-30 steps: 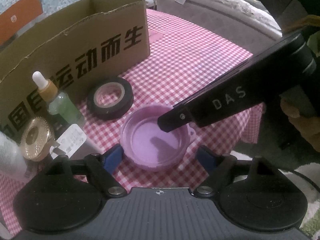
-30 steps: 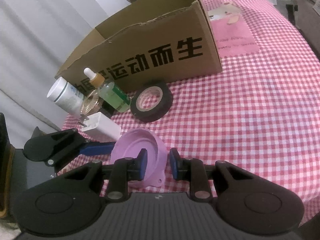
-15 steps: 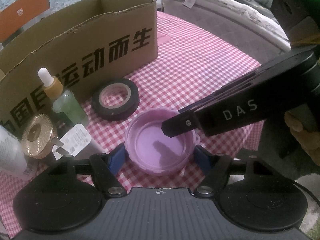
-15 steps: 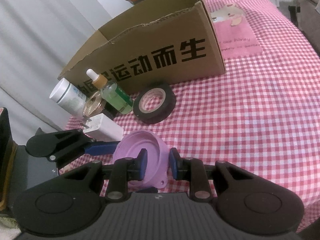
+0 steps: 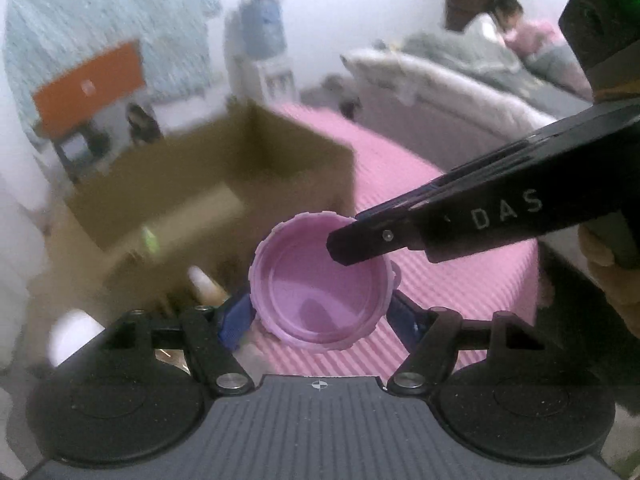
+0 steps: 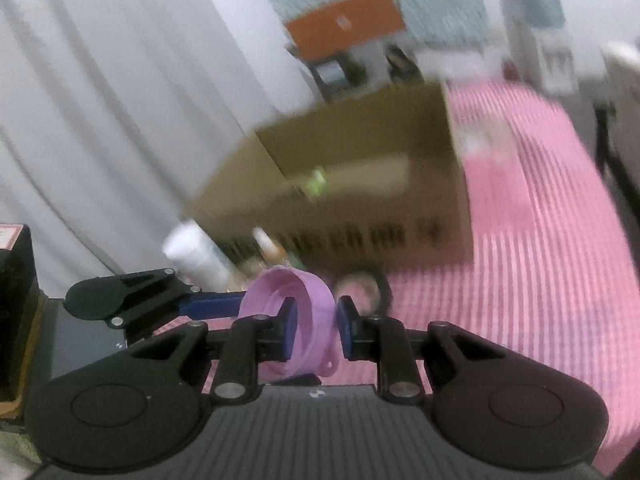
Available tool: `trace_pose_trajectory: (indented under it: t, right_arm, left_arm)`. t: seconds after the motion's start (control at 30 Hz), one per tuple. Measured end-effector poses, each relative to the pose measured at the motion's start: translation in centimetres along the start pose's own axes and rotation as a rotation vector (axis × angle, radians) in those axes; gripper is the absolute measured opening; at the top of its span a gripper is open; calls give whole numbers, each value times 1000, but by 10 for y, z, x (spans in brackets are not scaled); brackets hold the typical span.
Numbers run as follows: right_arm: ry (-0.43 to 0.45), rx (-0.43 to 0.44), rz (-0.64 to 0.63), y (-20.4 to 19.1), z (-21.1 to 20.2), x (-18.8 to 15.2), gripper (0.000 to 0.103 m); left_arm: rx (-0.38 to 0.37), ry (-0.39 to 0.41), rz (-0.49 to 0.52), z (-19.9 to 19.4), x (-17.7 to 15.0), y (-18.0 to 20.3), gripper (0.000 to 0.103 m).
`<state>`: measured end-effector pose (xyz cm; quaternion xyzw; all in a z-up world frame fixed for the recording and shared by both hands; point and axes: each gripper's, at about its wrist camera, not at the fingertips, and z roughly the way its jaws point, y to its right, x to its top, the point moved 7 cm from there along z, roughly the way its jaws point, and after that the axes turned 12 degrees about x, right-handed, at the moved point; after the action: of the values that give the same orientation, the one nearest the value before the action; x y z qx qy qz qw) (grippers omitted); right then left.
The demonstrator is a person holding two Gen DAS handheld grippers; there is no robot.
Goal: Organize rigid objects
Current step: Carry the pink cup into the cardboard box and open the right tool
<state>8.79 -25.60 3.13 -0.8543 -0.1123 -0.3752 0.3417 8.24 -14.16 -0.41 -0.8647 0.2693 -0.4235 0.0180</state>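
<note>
In your left wrist view, the round purple plastic lid (image 5: 320, 284) with a ribbed rim sits between the two blue pads of your left gripper (image 5: 320, 312), its hollow side facing the camera; the pads touch its sides, so the jaws are closed on the lid. Your right gripper (image 5: 360, 240) comes in from the right as a long black bar and holds the upper right edge of the same lid. Behind it you see the brown cardboard box (image 5: 224, 184), open at the top and blurred; something pale and something green lie inside, but I cannot tell what they are. The pink checked tablecloth (image 5: 460, 280) is below. In your right wrist view, the right gripper (image 6: 316, 326) has its jaws closed on the wall of the purple lid (image 6: 296, 304), one blue pad inside the rim and one outside, and the lid stands on its edge above the cloth. A blue finger of the left gripper (image 6: 212, 305) touches the lid from the left. Near the box wall stand a white cylindrical bottle (image 6: 192, 258) and a dropper bottle with a white tip (image 6: 266, 244), and a black tape roll (image 6: 368, 288) lies just behind the lid.
</note>
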Motion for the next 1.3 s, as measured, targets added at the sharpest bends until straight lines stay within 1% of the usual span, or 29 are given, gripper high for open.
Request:
trace_pose_trajectory:
  t: [0.1, 0.17, 0.23, 0.3, 0.37, 0.5, 0.53, 0.6, 0.67, 0.77, 0.83, 1.0, 1.07, 1.23, 1.3]
  right_arm:
    - [32, 20, -97, -21, 1, 36, 24]
    - [44, 33, -155, -31, 7, 60, 24]
    - [36, 61, -182, -37, 22, 83, 24]
    - [12, 86, -177, -37, 40, 101, 24]
    - [-36, 116, -142, -30, 65, 117, 24]
    - [-166, 191, -18, -4, 123, 137, 24]
    - [-201, 208, 16, 5, 138, 139, 24]
    - [-265, 213, 61, 21, 164, 141, 24]
    - [-320, 209, 98, 36, 189, 137, 24]
    - [-389, 200, 135, 51, 217, 130, 24]
    - [-431, 192, 148, 55, 231, 121, 24]
    - [-518, 186, 188, 66, 252, 106, 24]
    - [-551, 192, 212, 66, 250, 95, 24]
    - [-642, 208, 278, 71, 263, 75, 25]
    - [-645, 206, 261, 69, 262, 75, 25]
  left_arm:
    - [44, 51, -23, -11, 27, -25, 72]
    - [67, 65, -41, -11, 43, -45, 72]
    - [80, 50, -57, -5, 54, -63, 72]
    - [82, 18, -77, 8, 61, -80, 72]
    - [72, -50, -98, 31, 64, -97, 72]
    - [15, -262, -199, 90, 55, -125, 72]
    - [3, -301, -221, 102, 52, -130, 72]
    - [-15, -372, -246, 124, 44, -137, 72]
    - [-11, -429, -261, 142, 38, -143, 72]
    - [2, -473, -236, 156, 30, -145, 72]
    - [-3, -512, -222, 164, 24, -143, 72]
    - [-3, -578, -171, 174, 17, -139, 73]
    - [1, -597, -150, 175, 14, -137, 74]
    - [-18, -641, -141, 177, 14, -131, 85]
    - [-24, -648, -151, 176, 16, -130, 88]
